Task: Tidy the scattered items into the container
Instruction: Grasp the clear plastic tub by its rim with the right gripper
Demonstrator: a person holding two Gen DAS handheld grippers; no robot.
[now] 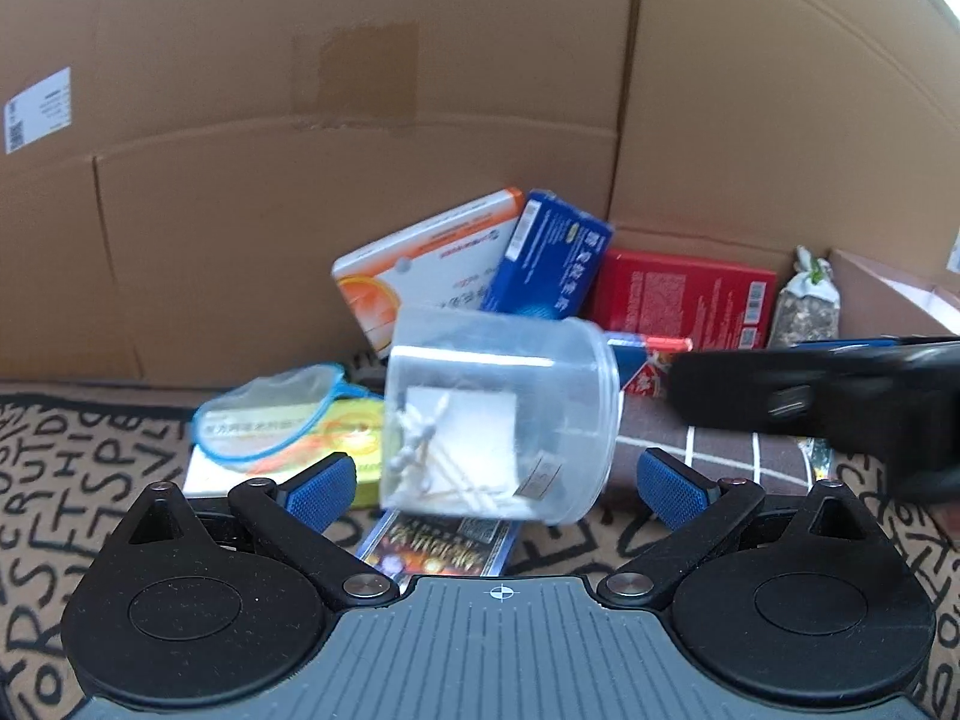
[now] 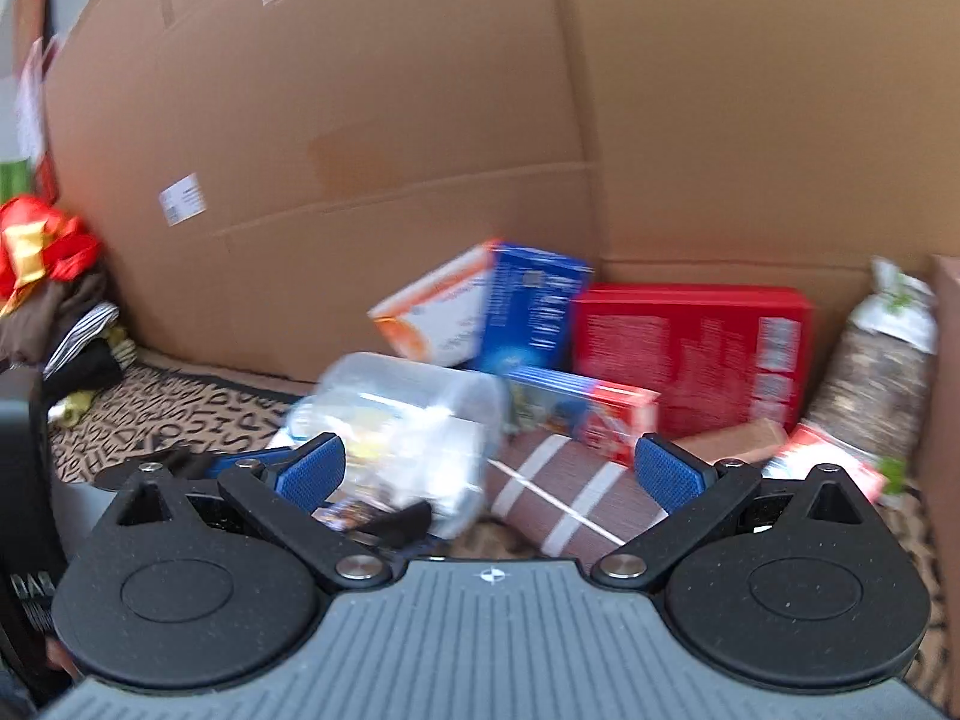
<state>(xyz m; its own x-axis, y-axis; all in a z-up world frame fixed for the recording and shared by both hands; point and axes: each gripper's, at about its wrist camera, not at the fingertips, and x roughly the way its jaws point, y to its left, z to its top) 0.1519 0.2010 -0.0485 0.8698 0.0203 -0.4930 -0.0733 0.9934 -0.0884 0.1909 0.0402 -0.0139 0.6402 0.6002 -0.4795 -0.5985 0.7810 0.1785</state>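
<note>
Nearest the left wrist camera, the left gripper (image 1: 501, 483) has its jaws spread wide with nothing between the blue pads. Just ahead of them, centred between the fingers, lies a clear plastic tub (image 1: 501, 414) tipped on its side, its long axis running left to right across the view and its rim toward the right. It is see-through, holds a few cotton swabs (image 1: 420, 450) and paper labels, and rests on a glossy card (image 1: 441, 543) over a letter-patterned cloth (image 1: 72, 480).

The right gripper (image 2: 489, 471) is open and empty too. In its own view the tub (image 2: 399, 429) sits to the left of centre, close to the left finger, so the left gripper appears the nearer and better lined up. The right gripper's black body (image 1: 840, 396) enters the left view from the right, beside the tub's rim.

Behind stand an orange-and-white medicine box (image 1: 420, 264), a blue box (image 1: 549, 255) and a red box (image 1: 684, 294) against a cardboard wall (image 1: 360, 90). Which container is meant cannot be told.
</note>
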